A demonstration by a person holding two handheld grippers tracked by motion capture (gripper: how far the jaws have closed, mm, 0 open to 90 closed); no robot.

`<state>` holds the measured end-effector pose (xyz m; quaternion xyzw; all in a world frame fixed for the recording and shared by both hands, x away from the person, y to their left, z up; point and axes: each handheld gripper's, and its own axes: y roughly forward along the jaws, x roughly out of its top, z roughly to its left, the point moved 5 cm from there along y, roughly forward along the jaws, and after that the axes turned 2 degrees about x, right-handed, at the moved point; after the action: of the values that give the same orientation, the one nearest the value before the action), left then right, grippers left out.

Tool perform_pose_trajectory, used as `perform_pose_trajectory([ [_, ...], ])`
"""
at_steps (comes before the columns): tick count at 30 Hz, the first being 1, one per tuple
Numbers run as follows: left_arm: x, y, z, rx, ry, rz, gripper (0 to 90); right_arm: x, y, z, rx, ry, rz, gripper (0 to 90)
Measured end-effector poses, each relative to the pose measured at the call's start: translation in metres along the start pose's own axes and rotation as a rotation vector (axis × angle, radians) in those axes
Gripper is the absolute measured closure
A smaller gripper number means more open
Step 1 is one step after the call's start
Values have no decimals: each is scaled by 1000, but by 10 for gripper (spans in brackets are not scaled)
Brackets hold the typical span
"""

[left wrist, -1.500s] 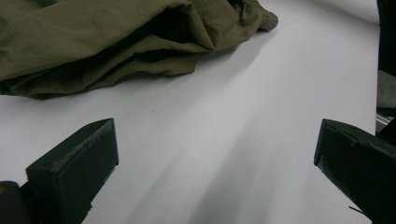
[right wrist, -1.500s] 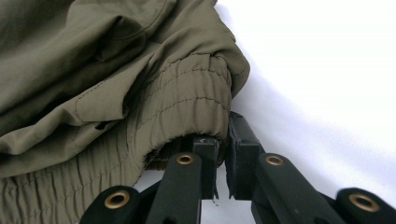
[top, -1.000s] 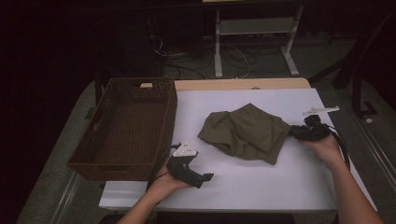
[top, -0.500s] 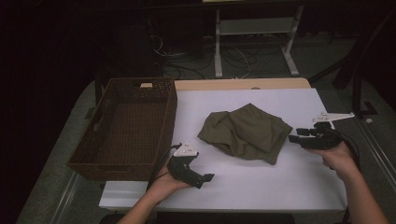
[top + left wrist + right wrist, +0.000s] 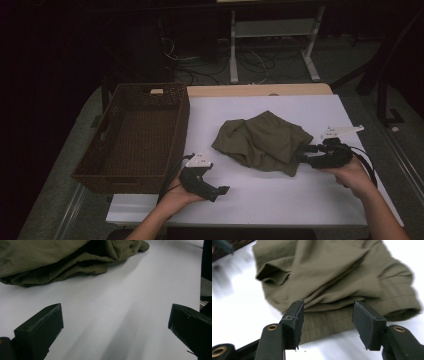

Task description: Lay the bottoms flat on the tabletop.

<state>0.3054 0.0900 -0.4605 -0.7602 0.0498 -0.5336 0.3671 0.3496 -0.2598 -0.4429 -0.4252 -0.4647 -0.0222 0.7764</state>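
Note:
A crumpled olive-green cloth point(image 5: 262, 141) lies in the middle of the white table point(image 5: 280, 200). My right gripper point(image 5: 302, 154) is at the cloth's right edge, open, its jaws straddling a folded hem point(image 5: 329, 320) in the right gripper view. My left gripper point(image 5: 222, 190) rests low on the table near the front edge, open with nothing between its jaws. In the left gripper view the cloth point(image 5: 62, 260) lies ahead, apart from the wide-spread jaws.
A dark brown wicker basket point(image 5: 107, 165) stands at the table's left side, with nothing seen inside. A white stand point(image 5: 270, 35) and cables are on the floor beyond the table. Bare white tabletop lies in front of the cloth.
My right gripper drew back to the right, then came forward and down to the cloth's right edge. The left gripper has stayed put.

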Motion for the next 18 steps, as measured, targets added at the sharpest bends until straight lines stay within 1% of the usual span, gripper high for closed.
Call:
perform_pose_trajectory([
  [3,0,0,-1,-2,-4,-1,0,-3,4,9,24,-12,13,418],
  [4,0,0,-1,-3,-4,-3,0,-4,6,12,37,-9,15,418],
  [5,0,0,-1,-3,-4,-4,0,-5,8,14,50,-7,24,418],
  [6,0,0,-1,-4,-4,-3,0,-6,11,16,55,-15,35,418],
  [7,0,0,-1,-4,-6,-2,0,-7,13,18,57,-27,45,418],
  [10,0,1,-1,-6,-6,-1,0,-7,18,21,64,-33,55,424],
  [12,0,1,-1,-6,-4,-1,0,-8,22,23,60,-40,69,448],
  [14,0,1,0,-6,-4,0,0,-9,26,24,67,-49,84,469],
  [16,0,1,-1,-5,-4,0,0,-9,29,25,66,-53,92,487],
  [18,0,1,-1,-4,-4,-1,0,-9,31,26,67,-52,88,505],
])
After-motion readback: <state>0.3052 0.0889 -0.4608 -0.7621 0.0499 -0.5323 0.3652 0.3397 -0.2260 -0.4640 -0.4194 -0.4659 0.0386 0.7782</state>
